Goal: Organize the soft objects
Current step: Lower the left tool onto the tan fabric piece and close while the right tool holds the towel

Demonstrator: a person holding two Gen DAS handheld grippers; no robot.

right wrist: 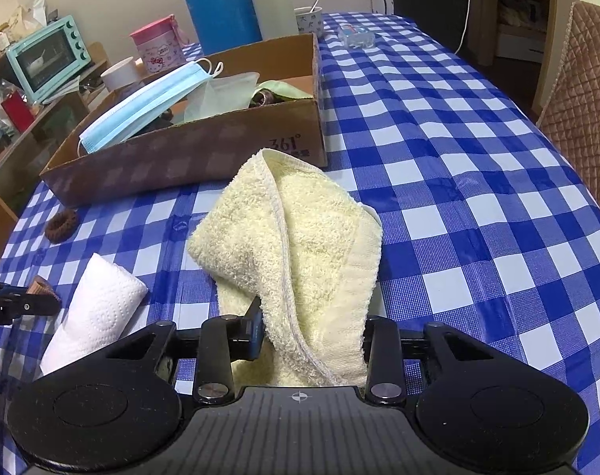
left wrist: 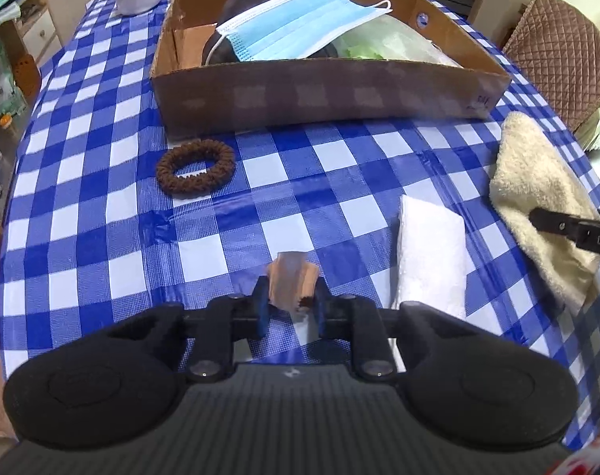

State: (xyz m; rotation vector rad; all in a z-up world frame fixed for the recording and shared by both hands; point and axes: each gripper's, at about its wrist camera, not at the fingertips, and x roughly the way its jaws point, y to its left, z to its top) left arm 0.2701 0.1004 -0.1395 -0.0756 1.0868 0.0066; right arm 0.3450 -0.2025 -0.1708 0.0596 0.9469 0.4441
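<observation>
both grippers grip: left gripper (left wrist: 290,301) clamps a brown pad (left wrist: 291,283), right gripper (right wrist: 311,328) clamps the towel (right wrist: 300,233)

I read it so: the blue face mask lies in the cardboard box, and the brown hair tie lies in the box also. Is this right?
Not fully. The brown hair tie lies on the checked tablecloth, outside the cardboard box, in front of its near wall. The left wrist view shows this. The blue face mask is in the box, as you say.
</observation>
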